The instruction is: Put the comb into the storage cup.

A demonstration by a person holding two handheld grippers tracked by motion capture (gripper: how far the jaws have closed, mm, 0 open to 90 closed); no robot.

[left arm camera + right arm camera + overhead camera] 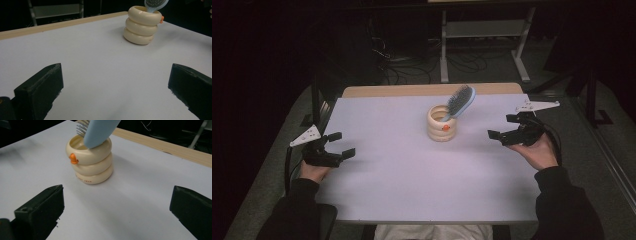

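A cream ringed holder (442, 125) (142, 25) (90, 161) with a small orange knob stands upright near the table's middle back. A light blue hairbrush (459, 101) (98, 131) (154, 4) leans out of it to the right, bristle head up. My left gripper (341, 143) (116, 90) rests at the table's left edge, open with nothing between its jaws. At the right edge my right gripper (503, 127) (117, 212) is open too, held in a hand and aimed at the holder, well apart from it.
The white tabletop (402, 170) has a wooden strip (412, 90) along its far edge. Behind it on the dark floor are a metal stand (482, 35) and cables (407, 65). The person's dark sleeves lie at the near corners.
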